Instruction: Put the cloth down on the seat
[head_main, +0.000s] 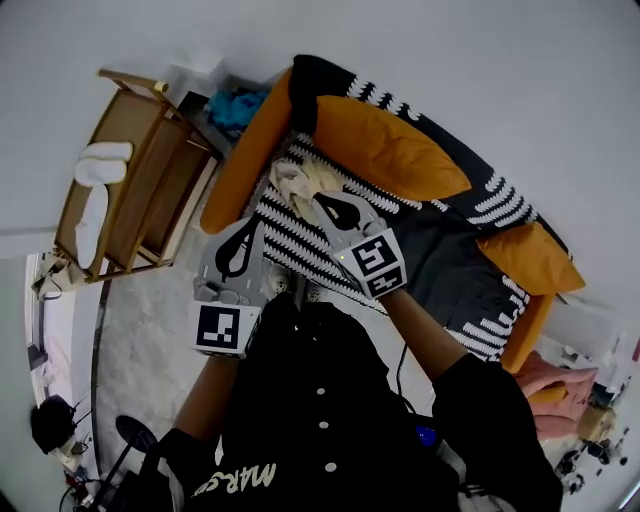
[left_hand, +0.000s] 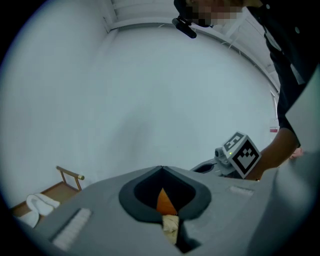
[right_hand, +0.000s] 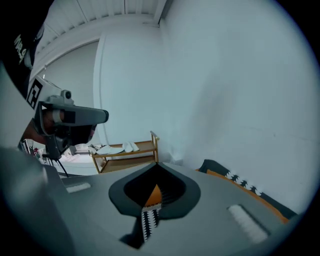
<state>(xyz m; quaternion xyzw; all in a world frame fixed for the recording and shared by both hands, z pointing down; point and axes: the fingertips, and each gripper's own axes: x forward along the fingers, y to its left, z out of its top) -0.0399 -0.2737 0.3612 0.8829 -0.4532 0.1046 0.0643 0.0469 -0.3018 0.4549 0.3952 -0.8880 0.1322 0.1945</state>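
Note:
A cream cloth (head_main: 298, 183) lies crumpled on the sofa's seat (head_main: 300, 245), which has a black-and-white striped cover, close to the orange armrest (head_main: 250, 150). My right gripper (head_main: 322, 200) is shut, its tips right at the cloth's near edge. My left gripper (head_main: 252, 222) is shut too, a little left of the cloth over the seat's left end. In the left gripper view the cloth (left_hand: 170, 223) and an orange patch show through the gap below the closed tips (left_hand: 161, 168). The right gripper view shows striped cover (right_hand: 149, 220) under its closed tips (right_hand: 156, 163).
A large orange cushion (head_main: 390, 150) leans on the sofa's back, and another (head_main: 530, 258) sits at the far right. A wooden shelf rack (head_main: 135, 190) holding white items (head_main: 100, 165) stands left of the sofa. Something blue (head_main: 235, 105) lies behind the armrest.

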